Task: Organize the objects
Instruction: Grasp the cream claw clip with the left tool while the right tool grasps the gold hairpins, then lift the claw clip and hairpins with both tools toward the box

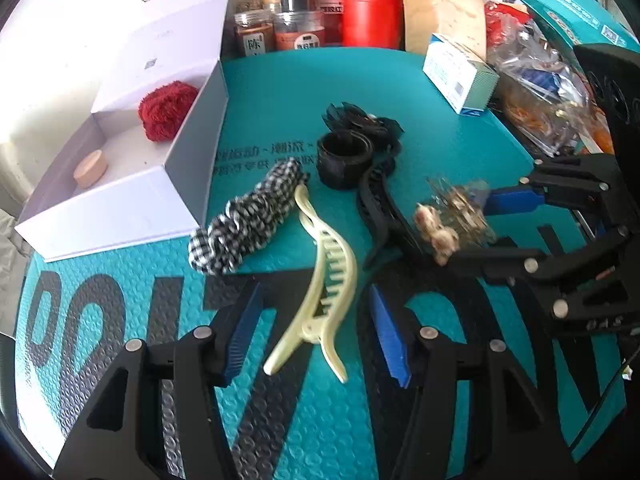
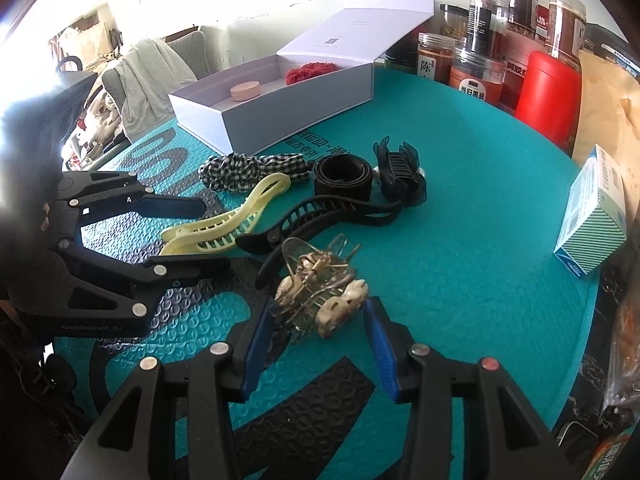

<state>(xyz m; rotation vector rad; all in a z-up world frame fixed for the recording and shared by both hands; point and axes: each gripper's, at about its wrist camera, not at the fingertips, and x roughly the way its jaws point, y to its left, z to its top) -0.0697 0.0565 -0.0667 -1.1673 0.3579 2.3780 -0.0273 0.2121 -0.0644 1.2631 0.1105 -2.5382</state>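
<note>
Two matte black handheld grippers
Left gripper (image 1: 316, 332) and right gripper (image 2: 316, 344): ribbed blue finger pads, silver round pivot screws.

The left gripper (image 1: 316, 328) tilts steeply downward, its jaws standing apart with blue pads (image 1: 244, 332) pressing on nothing. The right gripper (image 2: 316, 344) slants down alike, jaws parted, pads (image 2: 256, 352) free of contact.

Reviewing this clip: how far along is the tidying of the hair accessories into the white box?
Done: the white box already holds a red scrunchie and a small round piece.

In hand: nothing gripped yet. The left hand-held gripper straddles the cream hair clip; the right hand-held gripper brackets the clear beaded claw clip.

Left on the mat: checked scrunchie, black band, long black clip, dark claw clip.
</note>
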